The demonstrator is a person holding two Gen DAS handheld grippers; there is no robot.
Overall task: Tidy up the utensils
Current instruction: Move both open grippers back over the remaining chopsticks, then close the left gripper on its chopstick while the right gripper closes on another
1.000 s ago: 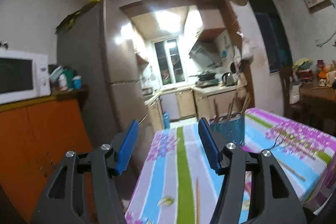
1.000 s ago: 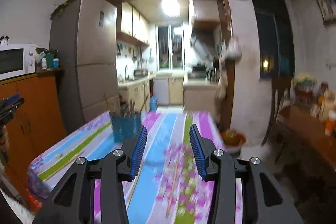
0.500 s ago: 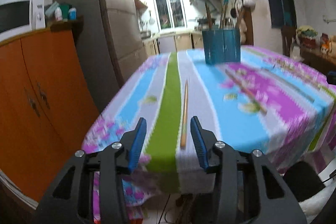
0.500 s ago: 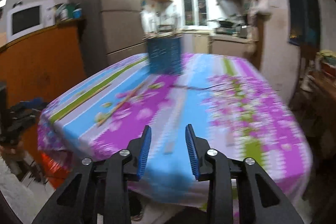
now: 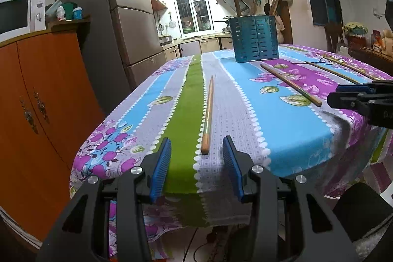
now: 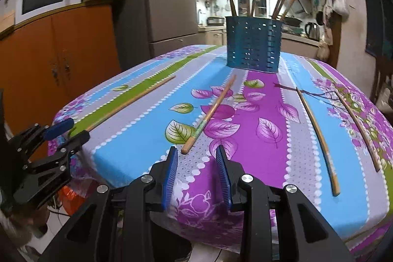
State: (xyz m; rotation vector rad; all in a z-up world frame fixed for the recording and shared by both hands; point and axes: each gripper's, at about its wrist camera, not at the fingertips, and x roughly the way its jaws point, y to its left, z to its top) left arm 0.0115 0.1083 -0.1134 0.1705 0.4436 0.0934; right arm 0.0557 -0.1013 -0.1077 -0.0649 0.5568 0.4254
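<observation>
Table: your table has a bright striped cloth with purple flowers (image 5: 289, 119) on it.
Cup: the blue plastic holder with little holes (image 6: 253, 44) stands upright at the far end, with sticks poking out the top.
Loose sticks: four wooden chopsticks lie flat on the cloth, well apart from each other.
Your left stick: the chopstick on the green and grey stripes (image 5: 207, 116) points away from you toward the far end.
Your right stick: the chopstick with the green band (image 6: 208, 114) lies on the purple leaves, its near end just ahead of your right gripper.
Other two: the two long thin chopsticks (image 6: 319, 139) lie off to your right.
Left gripper: your left gripper (image 5: 196, 163) tilts down a bit at the near table edge. Its blue pads are apart, nothing between them. The stick's end is just in front.
Right gripper: your right gripper (image 6: 196, 168) tilts down too, pads apart and empty.
In the way: nothing sits between you and the sticks.
Sides: an orange wooden cupboard (image 5: 36, 102) stands left of the table.
Room: your two grippers are well apart along the near edge.
</observation>
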